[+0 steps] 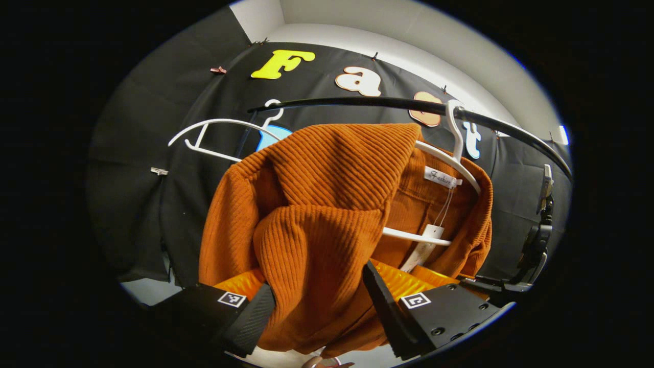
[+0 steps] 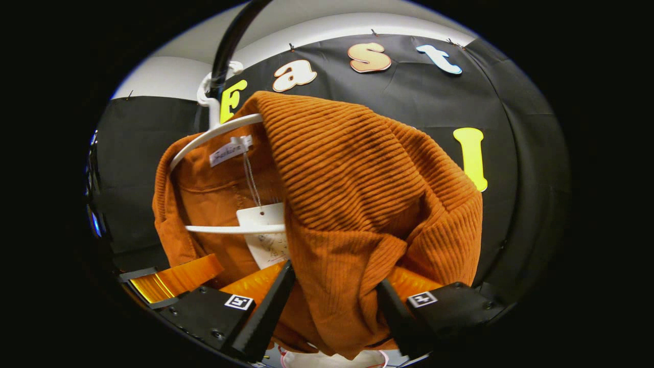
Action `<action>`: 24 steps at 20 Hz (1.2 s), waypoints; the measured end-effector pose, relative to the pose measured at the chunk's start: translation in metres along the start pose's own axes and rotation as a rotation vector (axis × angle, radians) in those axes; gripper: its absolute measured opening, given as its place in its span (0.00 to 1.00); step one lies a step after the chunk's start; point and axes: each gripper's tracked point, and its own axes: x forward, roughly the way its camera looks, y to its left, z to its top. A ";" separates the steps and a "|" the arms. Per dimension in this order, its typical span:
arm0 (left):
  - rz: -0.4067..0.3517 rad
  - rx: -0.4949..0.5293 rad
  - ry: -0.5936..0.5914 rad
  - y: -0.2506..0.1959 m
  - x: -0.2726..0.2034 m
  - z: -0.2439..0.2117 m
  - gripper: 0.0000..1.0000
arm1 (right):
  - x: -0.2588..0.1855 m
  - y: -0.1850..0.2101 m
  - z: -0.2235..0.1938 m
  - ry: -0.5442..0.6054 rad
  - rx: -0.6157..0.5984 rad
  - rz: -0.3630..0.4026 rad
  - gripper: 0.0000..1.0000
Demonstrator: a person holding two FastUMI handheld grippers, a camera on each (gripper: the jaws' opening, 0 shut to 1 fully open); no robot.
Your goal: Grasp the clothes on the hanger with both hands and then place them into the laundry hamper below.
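Left gripper (image 1: 319,306) and right gripper (image 2: 334,312), each raised, fingers part-spread with cloth bunched between them.

A rust-orange ribbed sweater (image 1: 317,214) hangs on a white hanger (image 1: 449,153) from a black rail (image 1: 388,105), with white tags (image 2: 265,232).

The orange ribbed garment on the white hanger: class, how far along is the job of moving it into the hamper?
Done: both grippers have reached the orange garment. In hand: the left hand-held gripper and the right hand-held gripper each straddle a fold of it; whether the fingers press it I cannot tell. Left: it still hangs on the white hanger on the black rail, so lifting it off and lowering it remain.
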 end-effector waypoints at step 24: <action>0.215 0.290 -0.239 0.056 -0.078 0.131 0.10 | -0.078 -0.097 0.148 -0.364 0.025 -0.082 0.14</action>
